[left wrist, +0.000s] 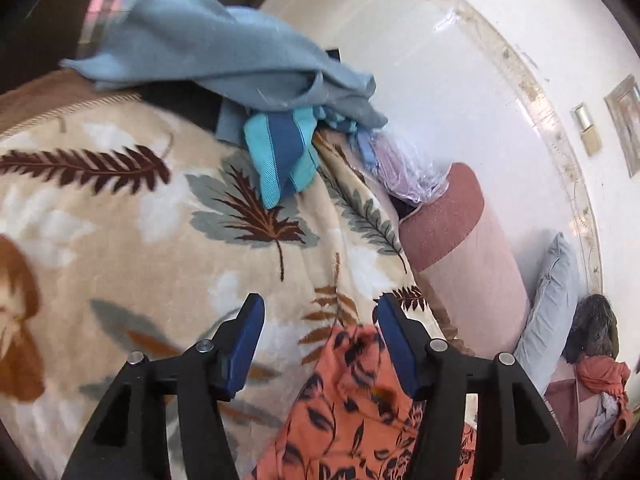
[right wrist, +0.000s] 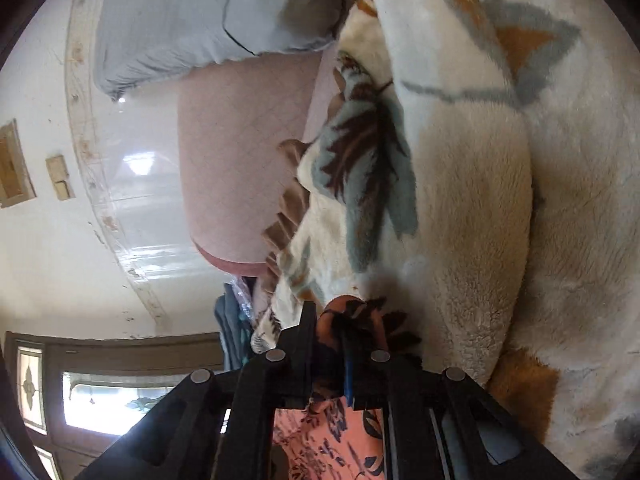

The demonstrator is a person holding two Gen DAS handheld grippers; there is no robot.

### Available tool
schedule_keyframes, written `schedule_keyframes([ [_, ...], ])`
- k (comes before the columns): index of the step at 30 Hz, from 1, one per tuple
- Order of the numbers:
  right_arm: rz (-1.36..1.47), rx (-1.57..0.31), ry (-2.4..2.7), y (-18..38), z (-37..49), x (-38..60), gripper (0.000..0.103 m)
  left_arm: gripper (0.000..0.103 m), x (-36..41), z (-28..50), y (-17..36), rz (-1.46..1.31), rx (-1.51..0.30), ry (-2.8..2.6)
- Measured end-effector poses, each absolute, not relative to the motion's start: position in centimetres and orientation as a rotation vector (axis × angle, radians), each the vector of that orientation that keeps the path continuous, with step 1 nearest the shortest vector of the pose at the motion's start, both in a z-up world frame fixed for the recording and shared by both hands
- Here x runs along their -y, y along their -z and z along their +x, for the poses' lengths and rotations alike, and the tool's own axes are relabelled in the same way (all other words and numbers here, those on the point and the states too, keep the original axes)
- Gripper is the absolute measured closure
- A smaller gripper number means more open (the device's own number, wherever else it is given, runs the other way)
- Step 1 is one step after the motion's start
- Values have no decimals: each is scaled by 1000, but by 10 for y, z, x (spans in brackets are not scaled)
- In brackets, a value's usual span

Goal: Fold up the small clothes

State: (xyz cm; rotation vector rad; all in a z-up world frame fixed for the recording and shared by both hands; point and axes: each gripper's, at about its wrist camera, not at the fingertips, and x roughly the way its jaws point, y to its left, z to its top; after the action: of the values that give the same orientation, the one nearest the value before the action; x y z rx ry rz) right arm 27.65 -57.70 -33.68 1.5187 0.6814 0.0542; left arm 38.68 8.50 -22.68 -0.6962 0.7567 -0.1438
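Now: orange floral garment (left wrist: 348, 412) on leaf-print blanket (left wrist: 132, 240), bunched edge pinched in right gripper (right wrist: 346, 344). Left gripper (left wrist: 320, 344) spread, empty, beside cloth. Likely light, limp, slippery; best grabbed at hem corner.

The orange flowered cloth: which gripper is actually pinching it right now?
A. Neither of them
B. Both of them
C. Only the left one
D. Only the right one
D: the right gripper is closed on a bunched edge of the orange flowered cloth, while the left gripper stands open with the cloth lying loose on the leaf-patterned blanket below it.
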Motion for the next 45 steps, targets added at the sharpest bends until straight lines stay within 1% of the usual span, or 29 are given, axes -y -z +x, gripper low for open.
schedule_keyframes([
  [1, 1522, -673, -70, 332, 275, 576, 90, 43, -81, 374, 222, -689, -732, 155],
  [2, 1507, -671, -79, 326, 275, 572, 80, 42, -77, 359, 217, -679, -701, 172],
  [3, 1470, -677, -76, 316, 276, 566, 55, 37, -66, 346, 214, -658, -681, 198],
  [4, 1430, -677, -61, 305, 275, 560, 36, 35, -51, 337, 215, -625, -680, 234],
  [5, 1403, -636, -46, 293, 272, 555, 19, 33, -33, 333, 220, -587, -690, 269],
  [7, 1383, -528, -44, 273, 263, 550, 19, 33, 0, 331, 239, -506, -744, 340],
  [9, 1328, -519, 3, 252, 258, 540, 19, 33, 27, 333, 263, -399, -863, 357],
  [11, 1148, -623, 1, 229, 264, 512, 19, 34, 43, 339, 282, -292, -987, 299],
  [13, 911, -750, -9, 217, 270, 464, 21, 34, 46, 340, 284, -245, -954, 267],
  [14, 826, -814, -23, 221, 275, 439, 25, 34, 46, 341, 281, -226, -945, 253],
  [15, 772, -871, -59, 228, 273, 416, 33, 34, 46, 344, 281, -217, -953, 251],
  [18, 608, -1051, -123, 265, 295, 339, 47, 34, 42, 351, 284, -241, -968, 251],
  [20, 450, -1144, -106, 291, 326, 296, 52, 34, 45, 353, 286, -218, -975, 254],
  [21, 378, -1147, -69, 298, 344, 282, 52, 34, 46, 354, 285, -207, -976, 256],
  [23, 256, -1083, 1, 299, 386, 268, 51, 34, 48, 358, 286, -195, -975, 261],
  [24, 231, -1076, 48, 302, 413, 270, 51, 34, 47, 357, 286, -198, -972, 265],
  [26, 329, -1097, 119, 302, 449, 287, 51, 34, 41, 361, 285, -221, -968, 271],
  [28, 456, -1002, 123, 283, 453, 304, 51, 34, 34, 366, 284, -267, -969, 278],
  [30, 489, -911, 94, 262, 438, 311, 51, 34, 25, 370, 281, -320, -956, 276],
  [32, 439, -891, 74, 250, 415, 308, 51, 34, 19, 372, 278, -332, -938, 246],
  [35, 377, -904, 93, 250, 367, 308, 51, 34, 10, 376, 278, -339, -922, 203],
  [38, 383, -892, 189, 260, 317, 319, 51, 34, -6, 389, 288, -388, -947, 139],
  [39, 384, -903, 218, 264, 298, 324, 51, 34, -19, 390, 291, -433, -949, 79],
  [40, 383, -960, 248, 275, 290, 330, 51, 34, -32, 388, 293, -491, -938, 36],
  [41, 384, -1062, 271, 293, 287, 338, 52, 34, -45, 385, 294, -554, -922, 0],
  [42, 395, -1068, 267, 298, 282, 340, 53, 34, -58, 381, 294, -610, -909, -37],
  [45, 353, -1017, 163, 266, 287, 311, 51, 33, -71, 372, 287, -638, -889, -83],
])
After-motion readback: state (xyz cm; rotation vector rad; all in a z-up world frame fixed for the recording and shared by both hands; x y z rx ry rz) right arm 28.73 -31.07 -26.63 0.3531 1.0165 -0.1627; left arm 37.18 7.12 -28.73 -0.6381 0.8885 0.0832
